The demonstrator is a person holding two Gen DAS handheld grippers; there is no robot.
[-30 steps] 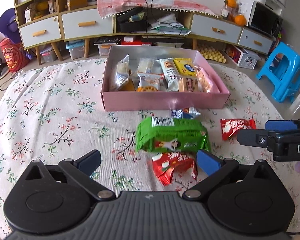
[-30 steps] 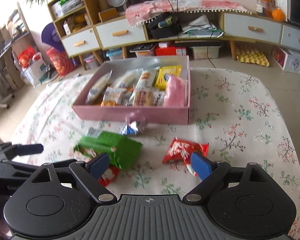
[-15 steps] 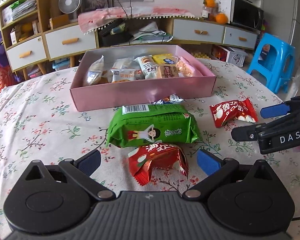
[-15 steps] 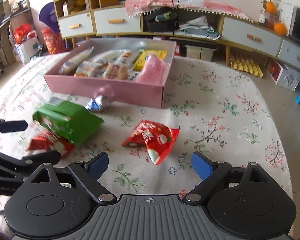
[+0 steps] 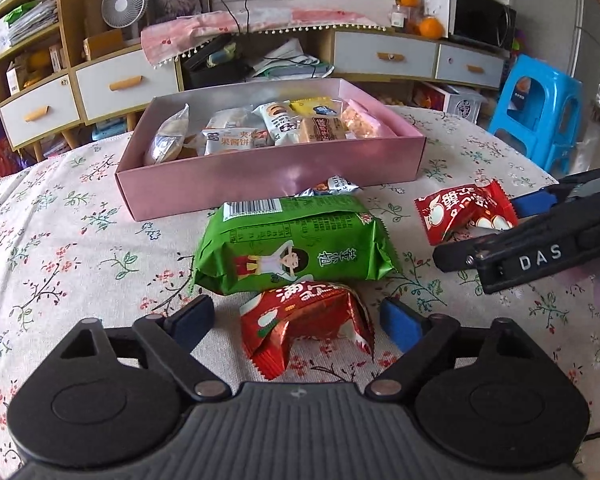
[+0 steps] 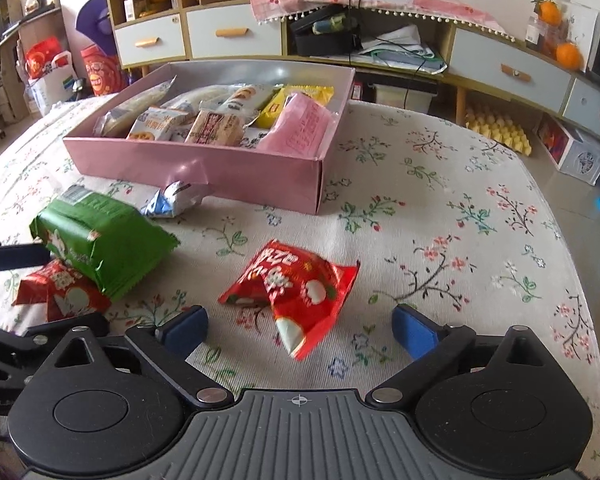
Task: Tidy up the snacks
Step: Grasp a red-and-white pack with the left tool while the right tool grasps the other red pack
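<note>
A pink box [image 5: 268, 178] [image 6: 204, 168] holds several snack packets. In front of it on the floral cloth lie a green packet [image 5: 296, 244] [image 6: 100, 240], a small blue-white packet [image 5: 332, 188] [image 6: 176, 200] and two red packets. My left gripper [image 5: 298, 320] is open, its fingers on either side of the near red packet [image 5: 308, 320] [image 6: 56, 292]. My right gripper [image 6: 300, 328] is open, its fingers flanking the other red packet [image 6: 296, 288] [image 5: 466, 210]. The right gripper also shows in the left wrist view [image 5: 528, 236].
The table's right edge [image 6: 580, 280] drops to the floor. A blue plastic stool [image 5: 540, 112] stands to the right. Cabinets and drawers [image 5: 112, 84] line the wall behind the table.
Both grippers have come lower and closer to the table. The left gripper now straddles the near red packet, and the right gripper has closed in on the other red packet.
</note>
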